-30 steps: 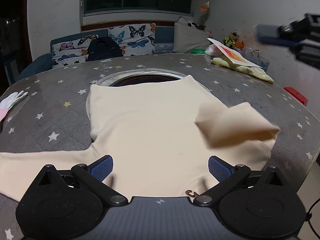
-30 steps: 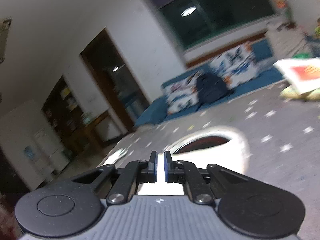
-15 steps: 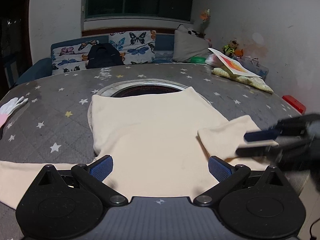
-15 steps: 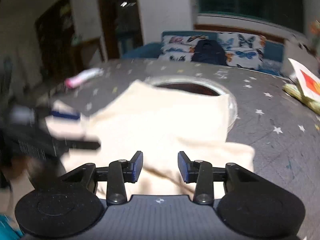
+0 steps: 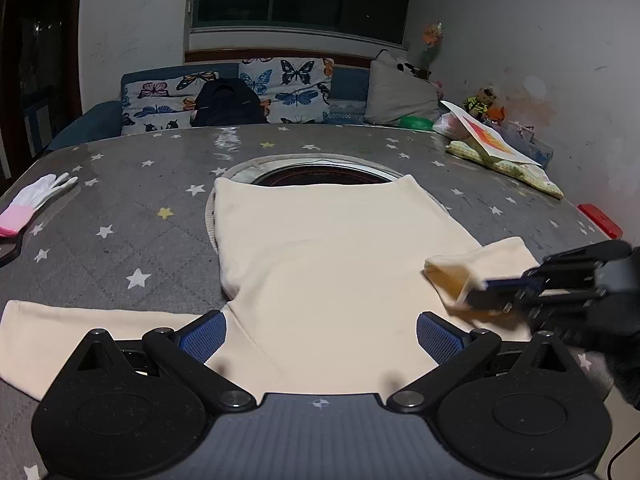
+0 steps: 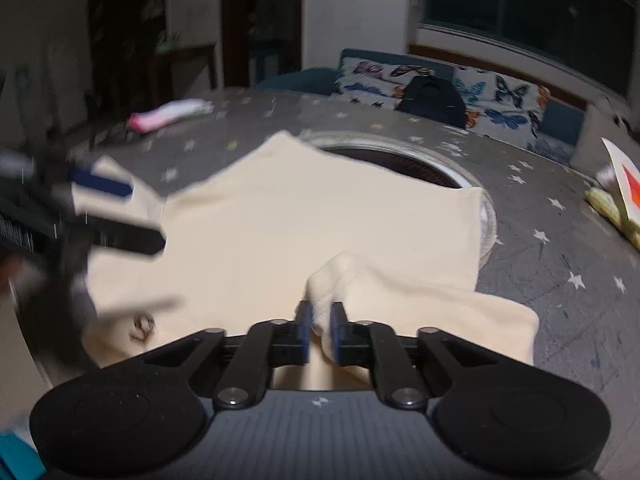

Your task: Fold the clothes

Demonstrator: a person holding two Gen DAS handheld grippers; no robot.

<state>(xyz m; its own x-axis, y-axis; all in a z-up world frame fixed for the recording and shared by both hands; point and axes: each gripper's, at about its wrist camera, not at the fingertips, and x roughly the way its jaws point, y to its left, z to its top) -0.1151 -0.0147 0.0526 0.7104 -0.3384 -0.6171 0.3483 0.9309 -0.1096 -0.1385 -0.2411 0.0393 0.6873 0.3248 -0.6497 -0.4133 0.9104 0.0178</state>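
Note:
A cream shirt (image 5: pixel 328 248) lies flat on the grey star-patterned table (image 5: pixel 120 200), its hem over a round opening. Its left sleeve (image 5: pixel 60 332) stretches out to the left. Its right sleeve (image 5: pixel 480 264) is folded inward over the body. My left gripper (image 5: pixel 320 328) is open and empty, low over the shirt's near edge. My right gripper (image 6: pixel 320 326) is shut on the right sleeve's cuff (image 6: pixel 332 280) and lifts it a little; it also shows blurred at the right of the left wrist view (image 5: pixel 476 290). The left gripper shows blurred in the right wrist view (image 6: pixel 120 212).
A round opening (image 5: pixel 324 172) with a metal rim sits in the table's middle. A white and pink glove (image 5: pixel 36 200) lies at the far left. A cushion with a card (image 5: pixel 492 148) lies at the far right, a red object (image 5: pixel 600 220) at the right edge. A sofa (image 5: pixel 240 92) stands behind.
My right gripper came down from above the table, opened, then shut on the right sleeve's cuff. The sleeve settled flat, and its cuff end is now raised. My left gripper stayed open and still.

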